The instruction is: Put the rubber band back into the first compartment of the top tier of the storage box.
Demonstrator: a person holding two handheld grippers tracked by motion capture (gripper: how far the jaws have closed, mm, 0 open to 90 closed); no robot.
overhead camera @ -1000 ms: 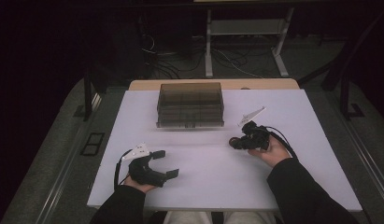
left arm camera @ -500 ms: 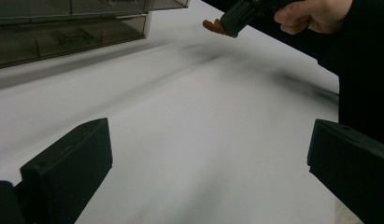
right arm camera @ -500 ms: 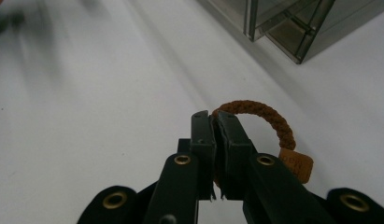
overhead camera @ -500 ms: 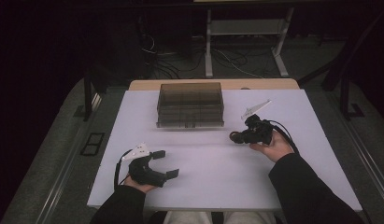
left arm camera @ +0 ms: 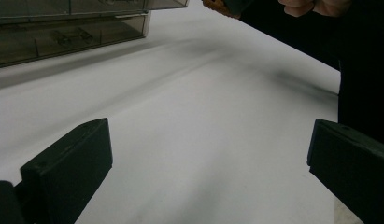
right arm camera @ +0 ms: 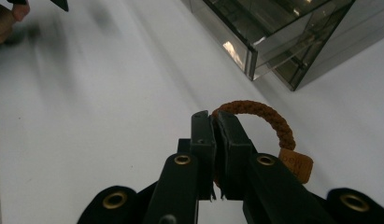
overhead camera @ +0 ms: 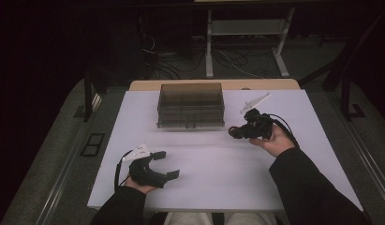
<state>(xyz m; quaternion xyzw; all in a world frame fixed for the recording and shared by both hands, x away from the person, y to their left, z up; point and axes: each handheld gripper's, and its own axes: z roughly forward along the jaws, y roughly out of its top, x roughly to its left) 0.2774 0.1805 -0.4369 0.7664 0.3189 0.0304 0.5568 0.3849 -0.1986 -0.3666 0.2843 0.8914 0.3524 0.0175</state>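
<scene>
A: While the right claw [right arm camera: 216,122] hung above the white bench [overhead camera: 218,164], what did it grip?

B: Its two black jaws were clenched on a brown braided cord loop [right arm camera: 264,116] bearing a small tan leather tag [right arm camera: 296,167]. The loop arched out to the right of the jaw tips, with the tag hanging beside the right jaw.

A: Where did that claw sit on the bench?

B: Seen from the high view, the right claw [overhead camera: 238,131] was just off the front right corner of the smoky transparent plastic organiser box [overhead camera: 190,105], near it but apart. A white three-cornered plate rose behind the claw.

A: And the left claw?

B: The left claw [overhead camera: 167,164] rested near the bench's front left edge, released, its jaws spread wide with nothing but bare bench between them. In the left gripper view the same box [left arm camera: 68,28] lay at the upper left, well apart from the jaws.

A: Was the box shut?

B: That could not be told; its compartments showed through the tinted walls.
</scene>
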